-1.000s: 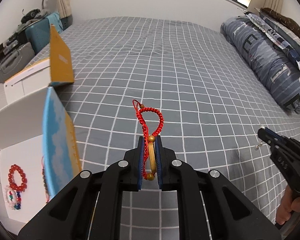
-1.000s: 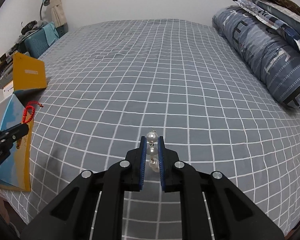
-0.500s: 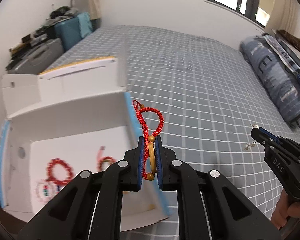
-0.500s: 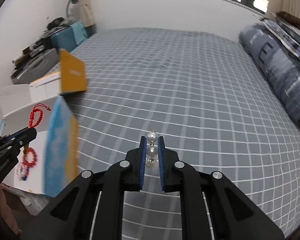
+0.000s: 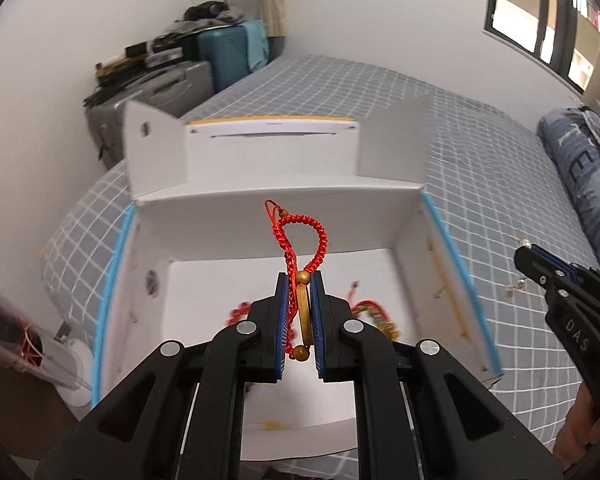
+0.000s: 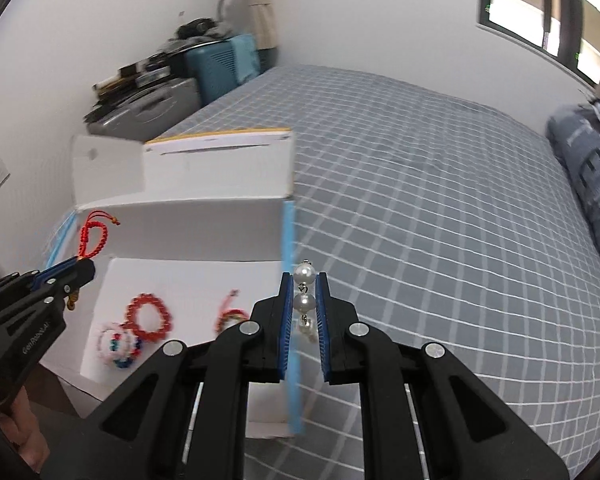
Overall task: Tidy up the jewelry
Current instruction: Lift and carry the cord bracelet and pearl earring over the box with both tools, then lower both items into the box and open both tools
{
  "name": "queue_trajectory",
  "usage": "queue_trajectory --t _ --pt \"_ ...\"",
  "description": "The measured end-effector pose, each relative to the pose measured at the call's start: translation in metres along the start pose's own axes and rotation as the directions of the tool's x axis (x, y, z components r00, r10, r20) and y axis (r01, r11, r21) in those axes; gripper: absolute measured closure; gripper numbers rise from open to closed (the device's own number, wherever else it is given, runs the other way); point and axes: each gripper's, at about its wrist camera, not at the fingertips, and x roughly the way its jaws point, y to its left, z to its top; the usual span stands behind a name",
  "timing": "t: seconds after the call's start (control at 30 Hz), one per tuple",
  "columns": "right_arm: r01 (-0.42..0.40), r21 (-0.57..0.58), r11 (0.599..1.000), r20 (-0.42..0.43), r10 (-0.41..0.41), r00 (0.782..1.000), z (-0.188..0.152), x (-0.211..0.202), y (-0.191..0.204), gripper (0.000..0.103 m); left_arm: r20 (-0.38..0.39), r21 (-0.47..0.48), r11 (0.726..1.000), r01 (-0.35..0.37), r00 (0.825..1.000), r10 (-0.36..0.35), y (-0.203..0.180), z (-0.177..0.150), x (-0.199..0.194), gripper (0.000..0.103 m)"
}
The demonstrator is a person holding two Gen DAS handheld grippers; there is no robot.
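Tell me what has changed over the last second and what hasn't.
Both grippers swung left, from over the checked bedspread towards the open white box. The left gripper now hangs over the inside of the box; the right gripper sits near its blue-edged side. Unchanged: the left still clamps the red braided bracelet, the right the pearl earring. Nothing released.
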Motion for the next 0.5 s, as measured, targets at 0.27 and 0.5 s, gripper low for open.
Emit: queue_trajectory --t 0.27,0.5 --pt "-0.042 -0.037 0.998 -0.062 0.040 0.997 -0.006 0.037 0.046 0.092 -0.038 -0.045 0.999 -0.025 0.999 0.023 0.035 -0.015 0.016 0.093" --pt "-0.046 -0.045 0.998 -0.127 0.040 0.991 -0.016 0.067 0.064 0.092 -0.088 -0.054 0.997 -0.052 0.995 0.047 0.049 -0.028 0.036 0.093"
